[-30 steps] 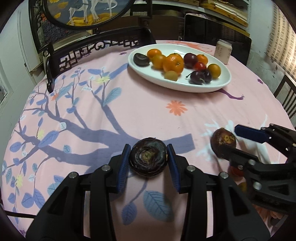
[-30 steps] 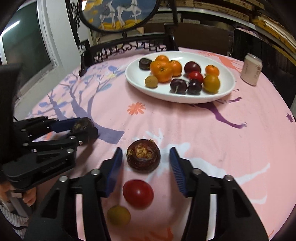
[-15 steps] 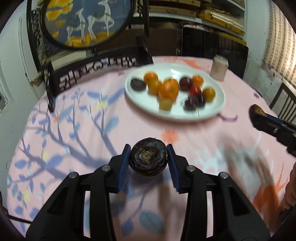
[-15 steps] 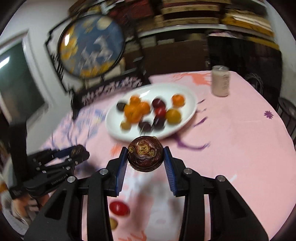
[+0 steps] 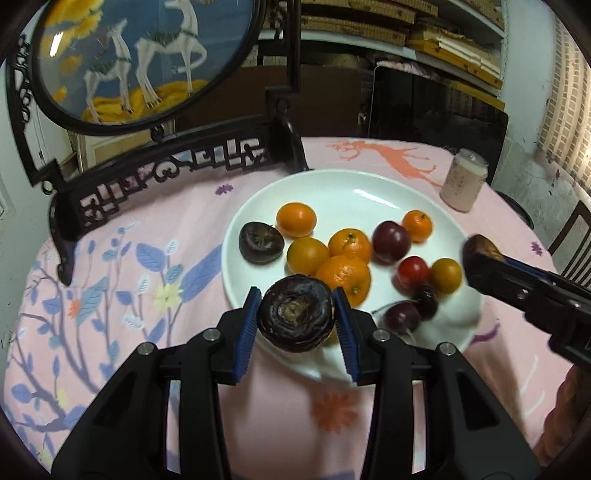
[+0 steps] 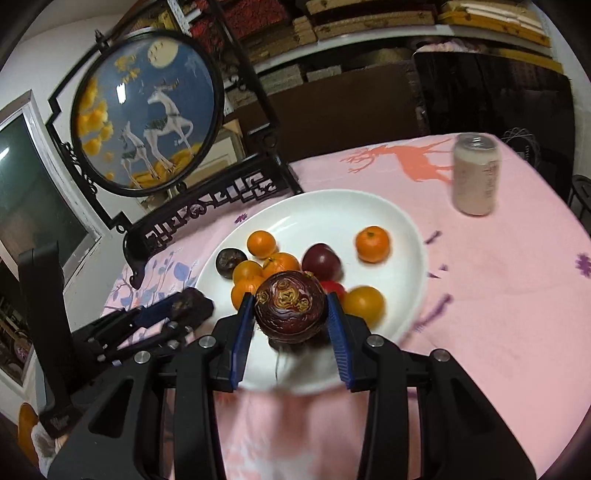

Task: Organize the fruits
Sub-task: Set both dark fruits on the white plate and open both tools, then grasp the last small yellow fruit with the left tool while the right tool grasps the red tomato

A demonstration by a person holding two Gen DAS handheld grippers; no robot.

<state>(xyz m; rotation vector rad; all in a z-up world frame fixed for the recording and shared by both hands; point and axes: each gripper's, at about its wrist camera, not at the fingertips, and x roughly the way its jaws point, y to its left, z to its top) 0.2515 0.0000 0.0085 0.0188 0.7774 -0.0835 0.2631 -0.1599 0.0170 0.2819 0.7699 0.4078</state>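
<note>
At centre frame of each wrist view, one dark purple fruit is pinched between blue-padded jaws: the left gripper holds a dark fruit, the right gripper holds a patterned dark fruit. Both hang over the near rim of the white plate, which carries oranges, plums and small tomatoes. Judgement: most sorting appears done; both held fruits remain to be released onto the plate. The pink surface also carries a can.

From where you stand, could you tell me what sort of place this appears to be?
Probably a home dining room: a round table under a pink patterned tablecloth, a white oval plate of fruit, a dark carved wooden screen with a deer painting, and cluttered wall shelves behind.
</note>
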